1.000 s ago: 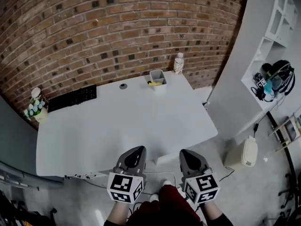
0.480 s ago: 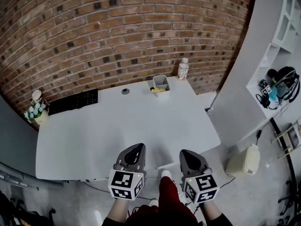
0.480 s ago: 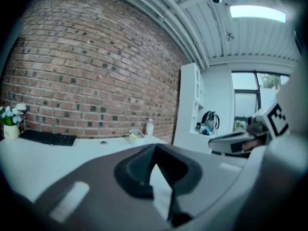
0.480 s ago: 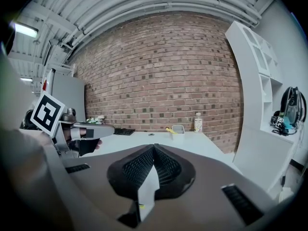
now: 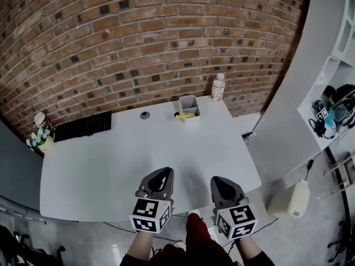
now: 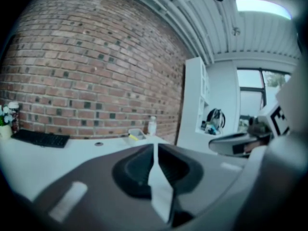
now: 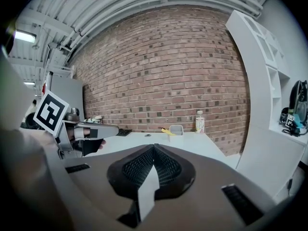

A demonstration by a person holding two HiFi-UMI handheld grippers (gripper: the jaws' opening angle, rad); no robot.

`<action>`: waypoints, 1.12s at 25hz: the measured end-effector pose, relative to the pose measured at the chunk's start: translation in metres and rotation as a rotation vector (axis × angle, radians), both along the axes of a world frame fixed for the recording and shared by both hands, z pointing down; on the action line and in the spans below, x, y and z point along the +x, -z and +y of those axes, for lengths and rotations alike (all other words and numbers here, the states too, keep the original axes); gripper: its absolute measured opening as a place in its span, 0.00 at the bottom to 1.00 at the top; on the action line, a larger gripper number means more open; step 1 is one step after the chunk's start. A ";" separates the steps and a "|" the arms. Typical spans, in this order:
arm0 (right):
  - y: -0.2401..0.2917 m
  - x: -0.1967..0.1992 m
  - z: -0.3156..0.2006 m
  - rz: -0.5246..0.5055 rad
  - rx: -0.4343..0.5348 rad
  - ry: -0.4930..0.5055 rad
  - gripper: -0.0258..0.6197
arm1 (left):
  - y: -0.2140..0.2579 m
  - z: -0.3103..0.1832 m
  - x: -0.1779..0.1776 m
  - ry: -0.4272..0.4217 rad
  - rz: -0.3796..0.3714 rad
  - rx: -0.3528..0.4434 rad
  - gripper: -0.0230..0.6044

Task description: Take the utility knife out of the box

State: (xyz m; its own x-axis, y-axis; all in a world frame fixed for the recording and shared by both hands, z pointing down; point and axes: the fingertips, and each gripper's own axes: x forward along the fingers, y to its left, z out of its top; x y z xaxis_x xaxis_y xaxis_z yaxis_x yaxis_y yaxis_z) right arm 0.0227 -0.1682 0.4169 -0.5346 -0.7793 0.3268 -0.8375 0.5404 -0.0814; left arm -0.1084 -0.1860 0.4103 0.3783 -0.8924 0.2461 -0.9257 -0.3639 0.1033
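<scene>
Two grey grippers over a smooth white desk (image 5: 105, 159): left gripper (image 5: 164, 172) jaws opening, nothing between; right gripper (image 5: 218, 180) clenched, empty. Yellow utility knife (image 5: 183, 115) in the rectangular box (image 5: 189, 103).

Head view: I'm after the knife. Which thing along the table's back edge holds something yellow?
The open grey box, right beside the bottle; only it has a yellow item inside.

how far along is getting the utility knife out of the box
Nothing is done yet: the yellow utility knife still sits in the box at the far edge of the table, beside a bottle. Nothing is in hand: the left tool has its jaws opening on nothing, and the right tool is shut and empty, both by the near edge. Left: reach across, grip the knife, lift it out.
</scene>
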 end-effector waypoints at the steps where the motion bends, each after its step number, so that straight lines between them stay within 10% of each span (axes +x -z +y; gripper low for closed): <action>1: -0.002 0.001 -0.007 -0.002 -0.005 0.005 0.05 | -0.001 -0.008 0.001 0.006 0.000 -0.004 0.08; 28: -0.048 0.019 -0.165 0.016 -0.109 0.077 0.05 | -0.055 -0.190 0.014 0.133 0.074 -0.157 0.21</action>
